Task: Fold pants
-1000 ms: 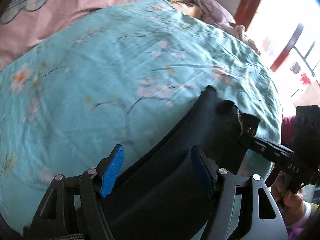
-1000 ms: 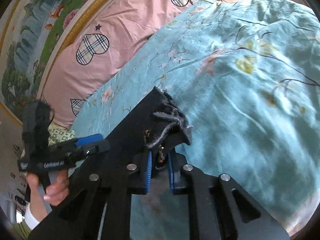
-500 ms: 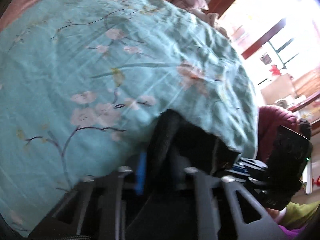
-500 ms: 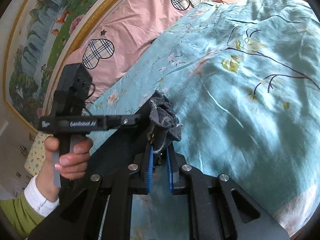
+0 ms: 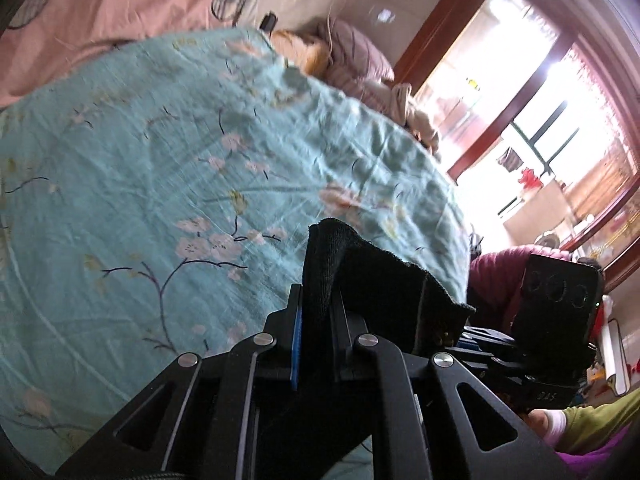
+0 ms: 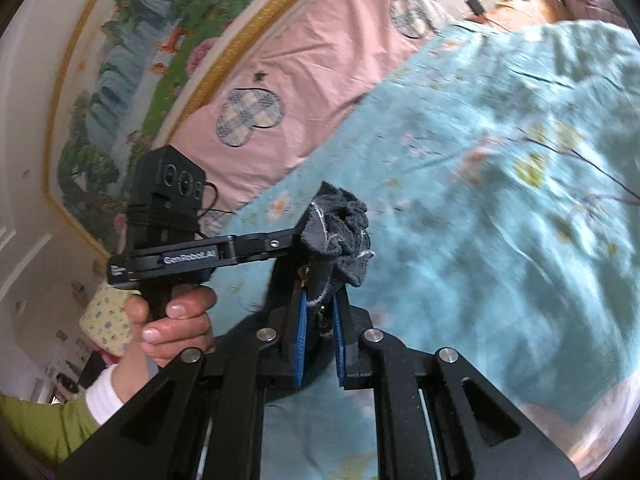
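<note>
Holding a bunched edge of the black pants (image 5: 360, 280), the left gripper (image 5: 316, 344) has its blue-lined fingers (image 5: 296, 344) pressed together on a thick fold of the fabric. A second ago those fingers stood wide apart over the flat cloth; now they are clamped on it, and the pants have been lifted off the bed, rising in a peak above the fingertips with the teal floral bedspread (image 5: 168, 168) behind and below.

From the right wrist view, the right gripper (image 6: 320, 320) also pinches the pants (image 6: 340, 236) between its blue pads (image 6: 301, 340), as it did in both earlier frames. The gathered grey-black cloth puffs out above its tips. The left gripper (image 6: 296, 236) reaches in from the left side of this view and meets the same bunch of fabric, much closer than a second ago, when it sat low and well apart. The person's left hand (image 6: 172, 324) wraps its handle.

In the left wrist view, the right gripper's (image 5: 472, 344) camera block shows at the lower right, just beside the hanging corner of the pants.

A pink pillow with plaid hearts (image 6: 288, 80) lies at the head of the bed, below a framed landscape painting (image 6: 152, 60). A bright window (image 5: 540, 128) fills the far side of the room.
</note>
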Demonstrator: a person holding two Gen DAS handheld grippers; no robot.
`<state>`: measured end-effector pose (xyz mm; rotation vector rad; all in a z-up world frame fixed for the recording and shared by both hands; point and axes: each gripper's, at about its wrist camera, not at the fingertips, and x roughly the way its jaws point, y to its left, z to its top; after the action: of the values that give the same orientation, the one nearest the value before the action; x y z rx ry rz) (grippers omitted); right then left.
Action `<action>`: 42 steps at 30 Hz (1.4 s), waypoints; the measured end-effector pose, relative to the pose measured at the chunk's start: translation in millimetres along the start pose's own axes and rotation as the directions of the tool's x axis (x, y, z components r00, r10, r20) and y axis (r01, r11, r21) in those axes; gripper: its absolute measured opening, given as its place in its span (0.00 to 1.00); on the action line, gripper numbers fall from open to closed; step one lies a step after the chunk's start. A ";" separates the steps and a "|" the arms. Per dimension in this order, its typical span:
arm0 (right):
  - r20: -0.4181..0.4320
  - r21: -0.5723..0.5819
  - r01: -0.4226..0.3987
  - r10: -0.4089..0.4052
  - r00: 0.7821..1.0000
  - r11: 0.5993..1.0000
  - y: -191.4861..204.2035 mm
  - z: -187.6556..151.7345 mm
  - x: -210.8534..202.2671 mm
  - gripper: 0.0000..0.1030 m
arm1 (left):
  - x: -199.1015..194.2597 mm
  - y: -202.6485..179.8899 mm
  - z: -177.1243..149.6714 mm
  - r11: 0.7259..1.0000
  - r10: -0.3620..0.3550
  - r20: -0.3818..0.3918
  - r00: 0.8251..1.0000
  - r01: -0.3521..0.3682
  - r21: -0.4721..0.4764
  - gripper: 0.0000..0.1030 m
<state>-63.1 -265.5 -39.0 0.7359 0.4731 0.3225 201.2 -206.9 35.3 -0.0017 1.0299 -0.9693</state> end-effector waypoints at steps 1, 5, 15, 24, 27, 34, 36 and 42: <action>-0.002 -0.010 -0.020 0.020 1.000 1.000 5.4 1.7 0.8 0.13 | -6.3 0.1 -1.9 1.000 -0.004 0.012 1.000 0.004 -0.006 0.09; -0.043 -0.043 -0.145 0.143 0.989 0.988 28.1 0.6 7.6 0.13 | -36.4 2.2 -14.5 0.998 -0.021 0.073 0.997 0.025 -0.049 0.09; -0.158 -0.056 -0.300 0.289 0.944 0.952 66.5 -16.1 50.1 0.13 | -91.3 27.8 -61.4 0.987 -0.005 0.184 0.983 0.034 -0.158 0.09; -0.267 -0.035 -0.330 0.310 0.913 0.943 80.6 -39.5 82.7 0.13 | -112.3 61.1 -110.7 0.965 0.001 0.231 0.973 0.060 -0.257 0.10; -0.299 -0.045 -0.324 0.297 0.907 0.945 85.6 -46.0 92.8 0.13 | -113.6 71.2 -123.9 0.955 0.005 0.239 0.971 0.066 -0.289 0.10; -0.369 -0.085 -0.293 0.243 0.897 0.952 93.2 -62.3 116.2 0.13 | -113.8 97.2 -157.8 0.923 0.024 0.271 0.962 0.083 -0.376 0.10; -0.387 -0.106 -0.277 0.217 0.896 0.955 96.5 -66.0 123.3 0.13 | -112.2 105.0 -162.7 0.911 0.024 0.274 0.962 0.092 -0.402 0.10; -0.427 -0.145 -0.242 0.160 0.890 0.959 100.0 -74.9 138.3 0.14 | -110.8 118.9 -179.5 0.891 0.051 0.277 0.960 0.081 -0.447 0.09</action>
<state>3.7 -92.6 -57.8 0.5231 0.7548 0.7198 135.1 15.4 -34.4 -0.5267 0.9697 -0.6954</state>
